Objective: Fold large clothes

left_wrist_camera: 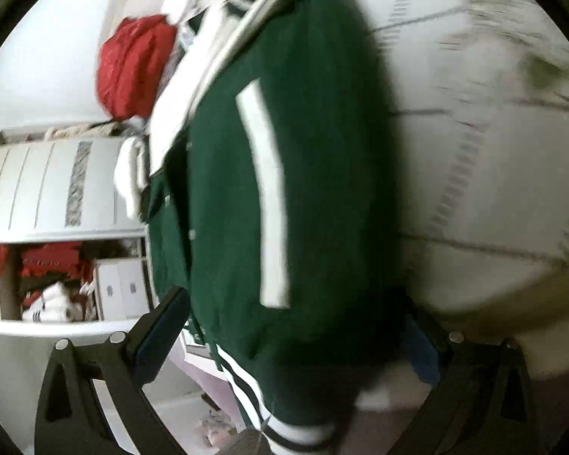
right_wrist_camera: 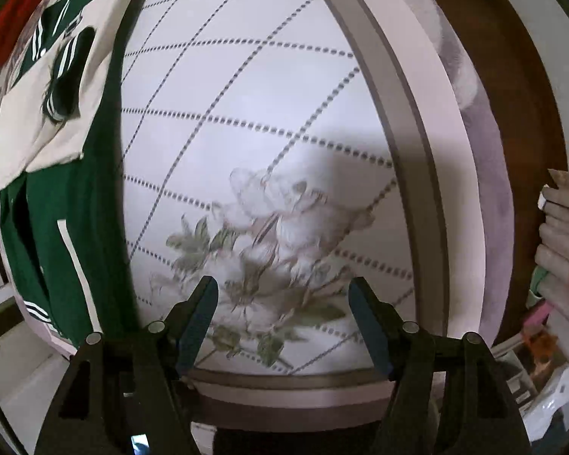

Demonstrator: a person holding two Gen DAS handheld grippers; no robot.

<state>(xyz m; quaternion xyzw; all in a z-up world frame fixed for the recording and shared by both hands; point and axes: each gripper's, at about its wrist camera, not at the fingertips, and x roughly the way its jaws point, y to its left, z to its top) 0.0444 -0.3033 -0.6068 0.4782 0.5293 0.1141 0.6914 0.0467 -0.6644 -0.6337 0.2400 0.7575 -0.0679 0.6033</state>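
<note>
Right tool (right_wrist_camera: 283,326) open over bedspread (right_wrist_camera: 246,113); green jacket (right_wrist_camera: 68,235) beside.

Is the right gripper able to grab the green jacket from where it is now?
Probably not yet. The right gripper is open over bare flowered bedsheet, and the green jacket lies well off to its side. Nothing blocks the way.

The jacket (right_wrist_camera: 57,204) lies on the bed (right_wrist_camera: 269,121) along its left edge, sleeves folded over its upper part. Right of it the bedspread is bare. A cabinet (left_wrist_camera: 53,185) stands beyond that left edge, a bag (left_wrist_camera: 132,64) above it.
</note>
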